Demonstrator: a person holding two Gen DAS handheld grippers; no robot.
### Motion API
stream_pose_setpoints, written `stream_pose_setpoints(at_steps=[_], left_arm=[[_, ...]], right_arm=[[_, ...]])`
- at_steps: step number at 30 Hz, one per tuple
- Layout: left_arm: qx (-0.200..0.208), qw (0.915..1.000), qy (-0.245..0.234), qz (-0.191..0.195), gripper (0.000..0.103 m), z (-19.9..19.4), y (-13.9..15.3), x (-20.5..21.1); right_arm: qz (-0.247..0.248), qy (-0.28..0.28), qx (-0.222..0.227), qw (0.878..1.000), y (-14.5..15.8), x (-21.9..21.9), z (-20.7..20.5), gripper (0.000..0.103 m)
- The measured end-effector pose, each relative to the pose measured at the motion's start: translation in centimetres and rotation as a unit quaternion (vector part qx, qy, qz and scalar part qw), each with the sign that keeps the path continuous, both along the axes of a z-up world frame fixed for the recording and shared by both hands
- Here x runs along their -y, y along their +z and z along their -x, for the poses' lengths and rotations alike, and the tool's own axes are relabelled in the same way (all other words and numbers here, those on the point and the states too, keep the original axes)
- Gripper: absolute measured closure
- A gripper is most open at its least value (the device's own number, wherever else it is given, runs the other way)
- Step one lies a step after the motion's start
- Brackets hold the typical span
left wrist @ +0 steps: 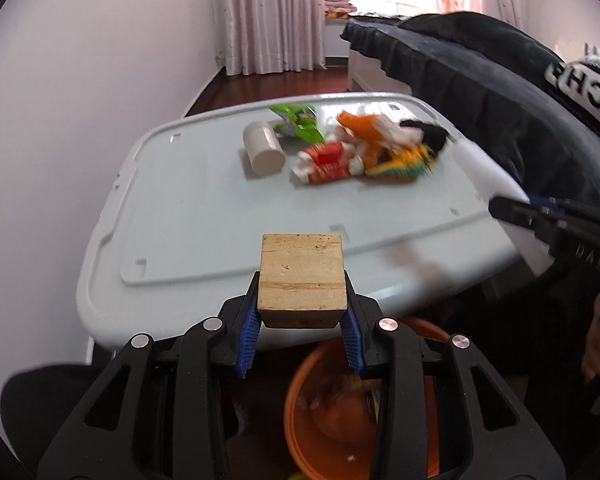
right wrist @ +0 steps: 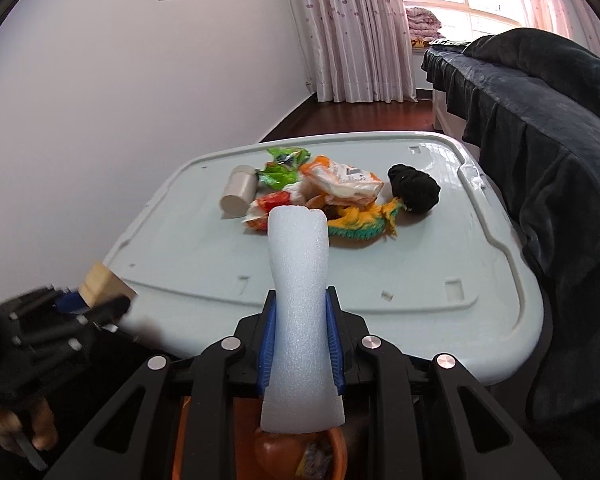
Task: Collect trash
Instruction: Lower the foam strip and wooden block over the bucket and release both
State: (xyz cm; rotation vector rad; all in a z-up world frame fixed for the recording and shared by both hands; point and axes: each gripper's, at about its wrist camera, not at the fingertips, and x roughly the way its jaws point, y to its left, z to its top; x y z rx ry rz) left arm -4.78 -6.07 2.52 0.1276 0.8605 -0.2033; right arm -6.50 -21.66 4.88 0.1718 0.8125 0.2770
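My left gripper (left wrist: pixel 302 312) is shut on a wooden block (left wrist: pixel 302 278), held above the near edge of the pale grey lid (left wrist: pixel 188 216). My right gripper (right wrist: pixel 300 328) is shut on a white foam piece (right wrist: pixel 299 300) that stands up between its blue pads. Under both grippers sits an orange bucket (left wrist: pixel 320 420) with some trash inside. On the lid lie a white cylinder (right wrist: pixel 239 196), a green wrapper (right wrist: pixel 281 168), an orange-and-white packet (right wrist: pixel 340 182), a red wrapper (left wrist: pixel 328 162), a yellow-green knitted piece (right wrist: pixel 360 222) and a black knitted ball (right wrist: pixel 414 188).
A bed with a dark blue blanket (right wrist: pixel 540 128) runs along the right side of the lid. A white wall (right wrist: pixel 120 80) is on the left, pink curtains (right wrist: pixel 352 32) and a window at the back. A hand (right wrist: pixel 16 428) holds the left gripper's handle.
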Motion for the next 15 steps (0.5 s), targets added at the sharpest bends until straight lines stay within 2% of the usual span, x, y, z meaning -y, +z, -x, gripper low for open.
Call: stream_pose_setpoints(at_steps=[6, 15], left_arm=[[-0.015, 0.9997, -0.016, 0.008, 0.068, 3.2, -1.1, 0.0], [-0.033, 0.9992, -0.021, 0.009, 0.068, 4.8, -2.3, -0.3]], right_arm=[[0.012, 0.007, -0.001, 1.000, 0.0, -1.4, 4.8, 0.080], [0.007, 0.015, -0.041, 0.999, -2.2, -1.8, 6.5, 0.080]])
